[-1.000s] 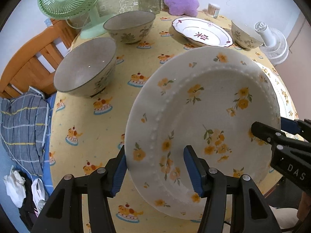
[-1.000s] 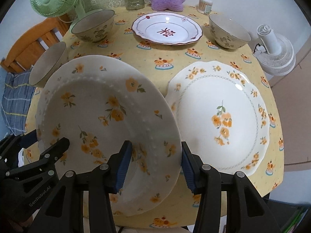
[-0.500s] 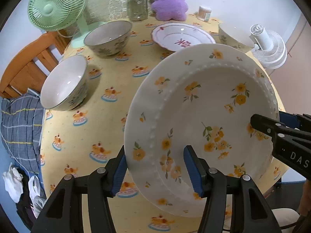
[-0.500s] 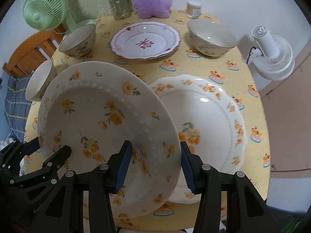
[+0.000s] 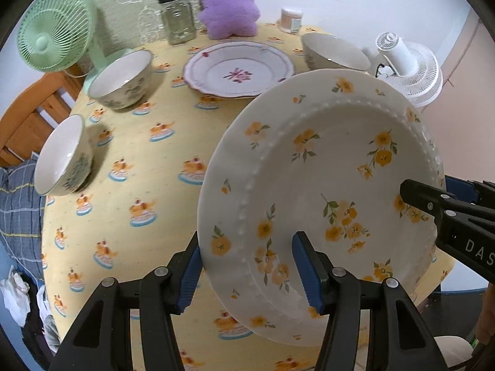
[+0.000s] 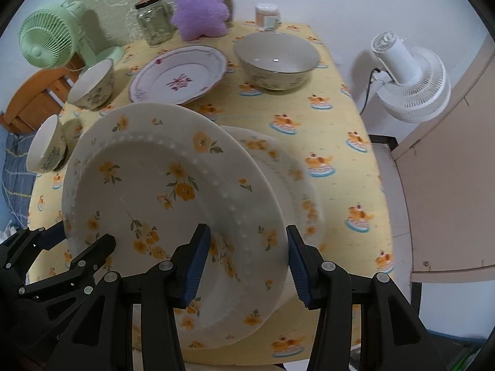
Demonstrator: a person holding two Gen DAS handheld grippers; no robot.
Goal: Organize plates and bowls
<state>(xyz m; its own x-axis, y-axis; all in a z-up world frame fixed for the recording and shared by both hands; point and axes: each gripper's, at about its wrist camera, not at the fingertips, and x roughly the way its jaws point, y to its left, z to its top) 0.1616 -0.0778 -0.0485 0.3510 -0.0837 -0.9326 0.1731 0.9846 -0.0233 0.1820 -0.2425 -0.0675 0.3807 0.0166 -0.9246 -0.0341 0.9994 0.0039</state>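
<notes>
We hold the beaded floral plate [image 5: 321,179] by opposite rims, left gripper [image 5: 247,273] and right gripper [image 6: 247,266] each clamped on it, above the scalloped plate [image 6: 287,167] on the table. It is rigid, glazed, slippery and breakable; we grip the rims only. The lower plate is blurred and mostly hidden.

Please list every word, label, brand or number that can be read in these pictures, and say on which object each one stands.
"DAS": white letters on the black body of the right gripper, cut off at the picture's edge.
Embossed lettering on the left gripper, starting with "G": too dark to read.
Label on the small jar at the table's far edge: too blurred to read.
Red mark in the middle of the red-rimmed plate: a pattern or a character, cannot tell.
</notes>
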